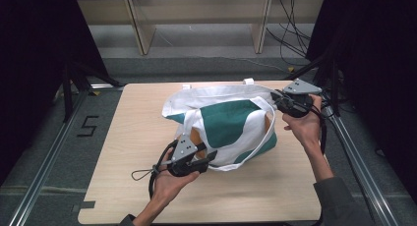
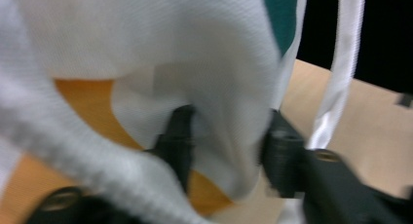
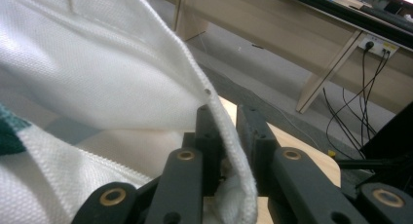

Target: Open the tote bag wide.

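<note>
Tote bag [image 1: 223, 125] mid-table, white with green patches. Right gripper [image 1: 279, 99] pinches far rim hem, jaws nearly closed on cloth. Left gripper [image 1: 209, 157] clamps near fabric fold. We judge: hold tension even, spread mouth wide, avoid snagging handle strap [image 1: 248, 155].

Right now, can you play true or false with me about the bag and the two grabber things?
1. The tote bag is white with green patches. True.
2. The bag hangs from a hook on the wall. False: it sits on the wooden table.
3. The right gripper pinches the bag's white edge between its jaws. True.
4. The left gripper is far from the bag. False: bag cloth lies between its jaws.
5. The bag's strap is bright red. False: it is white.
</note>
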{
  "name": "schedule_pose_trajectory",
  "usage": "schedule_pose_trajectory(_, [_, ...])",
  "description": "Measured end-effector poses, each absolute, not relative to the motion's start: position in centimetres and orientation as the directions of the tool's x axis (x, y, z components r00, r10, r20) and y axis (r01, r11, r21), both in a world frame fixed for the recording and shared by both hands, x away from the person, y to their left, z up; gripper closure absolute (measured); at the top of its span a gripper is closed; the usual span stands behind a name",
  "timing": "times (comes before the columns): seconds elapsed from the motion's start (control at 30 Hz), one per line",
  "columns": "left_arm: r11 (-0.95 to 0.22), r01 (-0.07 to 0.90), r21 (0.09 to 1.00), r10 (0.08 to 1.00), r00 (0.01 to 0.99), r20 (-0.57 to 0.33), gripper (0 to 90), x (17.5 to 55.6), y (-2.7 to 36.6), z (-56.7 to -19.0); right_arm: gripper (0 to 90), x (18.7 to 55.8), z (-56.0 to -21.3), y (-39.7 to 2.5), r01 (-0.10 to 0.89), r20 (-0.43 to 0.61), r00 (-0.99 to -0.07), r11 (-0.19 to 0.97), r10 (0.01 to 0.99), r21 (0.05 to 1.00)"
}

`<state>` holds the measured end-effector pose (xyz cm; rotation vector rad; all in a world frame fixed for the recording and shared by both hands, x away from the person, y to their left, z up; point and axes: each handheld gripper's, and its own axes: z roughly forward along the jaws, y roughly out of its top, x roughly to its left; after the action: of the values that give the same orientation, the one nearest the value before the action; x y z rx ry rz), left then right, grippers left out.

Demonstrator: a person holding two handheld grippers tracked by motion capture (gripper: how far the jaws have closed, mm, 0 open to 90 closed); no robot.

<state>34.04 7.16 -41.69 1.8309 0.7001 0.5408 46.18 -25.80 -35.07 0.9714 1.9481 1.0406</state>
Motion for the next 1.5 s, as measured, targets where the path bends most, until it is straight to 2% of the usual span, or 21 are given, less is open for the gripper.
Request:
schedule_pose_trajectory(0.03, [-0.29, 0.199, 0.936, 0.687, 0.724, 0.059, 69.1, 34.1, 7.0, -41.9, 79.1, 46.3, -35.1, -25.9, 0.26, -0.258, -0.452, 0.402, 0.854, 0.878])
schedule_pose_trajectory(0.13, [-0.317, 0.186, 0.93, 0.684, 0.724, 0.088, 77.2, 34.3, 7.0, -42.2, 72.0, 46.4, -35.0, -26.3, 0.282, -0.232, -0.446, 0.382, 0.865, 0.88])
schedule_pose_trajectory(0.23, [-0.326, 0.177, 0.929, 0.679, 0.728, 0.099, 79.1, 34.3, 7.1, -42.4, 61.2, 45.9, -34.2, -26.8, 0.296, -0.187, -0.43, 0.333, 0.883, 0.895])
schedule_pose_trajectory(0.37, [-0.346, 0.168, 0.923, 0.675, 0.728, 0.121, 80.0, 34.3, 6.9, -42.5, 55.6, 44.3, -32.6, -27.4, 0.271, -0.173, -0.425, 0.308, 0.888, 0.912])
schedule_pose_trajectory(0.47, [-0.35, 0.166, 0.922, 0.688, 0.714, 0.132, 80.2, 34.4, 6.9, -42.7, 55.2, 42.5, -31.2, -28.1, 0.238, -0.155, -0.431, 0.278, 0.889, 0.931])
schedule_pose_trajectory(0.57, [-0.353, 0.166, 0.921, 0.688, 0.713, 0.135, 80.4, 34.6, 6.9, -42.8, 55.2, 40.7, -30.3, -28.5, 0.206, -0.141, -0.485, 0.269, 0.863, 0.941])
schedule_pose_trajectory(0.63, [-0.352, 0.167, 0.921, 0.687, 0.714, 0.133, 80.4, 34.5, 6.9, -42.8, 55.0, 39.5, -30.3, -28.1, 0.228, -0.078, -0.537, 0.234, 0.84, 0.945])
schedule_pose_trajectory(0.77, [-0.362, 0.167, 0.917, 0.683, 0.717, 0.139, 80.4, 34.5, 6.9, -42.8, 50.6, 37.7, -30.9, -26.5, 0.235, -0.057, -0.59, 0.239, 0.805, 0.942])
schedule_pose_trajectory(0.9, [-0.342, 0.172, 0.924, 0.687, 0.717, 0.121, 80.4, 34.7, 7.0, -42.9, 46.1, 37.6, -31.9, -25.2, 0.252, -0.04, -0.626, 0.251, 0.778, 0.934])
schedule_pose_trajectory(1.03, [-0.342, 0.175, 0.923, 0.688, 0.715, 0.12, 80.4, 34.9, 7.2, -42.9, 46.0, 37.8, -32.6, -24.6, 0.275, 0.003, -0.665, 0.241, 0.747, 0.931])
schedule_pose_trajectory(1.13, [-0.336, 0.179, 0.925, 0.691, 0.714, 0.112, 80.4, 34.9, 7.2, -42.9, 43.4, 37.7, -33.6, -23.5, 0.337, 0.04, -0.696, 0.277, 0.717, 0.9])
schedule_pose_trajectory(1.23, [-0.339, 0.179, 0.924, 0.689, 0.716, 0.114, 80.3, 34.9, 7.2, -43.0, 40.8, 38.2, -34.4, -22.9, 0.346, 0.018, -0.702, 0.319, 0.712, 0.882])
schedule_pose_trajectory(1.33, [-0.337, 0.18, 0.924, 0.692, 0.713, 0.113, 80.2, 35.0, 7.3, -43.0, 46.7, 38.8, -35.2, -22.6, 0.386, 0.069, -0.691, 0.287, 0.72, 0.877])
schedule_pose_trajectory(1.37, [-0.34, 0.181, 0.923, 0.691, 0.714, 0.114, 80.2, 35.0, 7.4, -43.0, 52.6, 38.9, -35.3, -22.7, 0.396, 0.065, -0.7, 0.31, 0.711, 0.864])
schedule_pose_trajectory(1.4, [-0.34, 0.181, 0.923, 0.691, 0.714, 0.114, 80.1, 35.0, 7.4, -43.0, 59.2, 39.0, -35.5, -22.7, 0.381, 0.032, -0.705, 0.34, 0.708, 0.86])
schedule_pose_trajectory(1.5, [-0.32, 0.187, 0.929, 0.691, 0.717, 0.094, 80.1, 35.5, 7.5, -43.1, 67.9, 39.3, -36.0, -23.1, 0.304, -0.055, -0.71, 0.375, 0.702, 0.876])
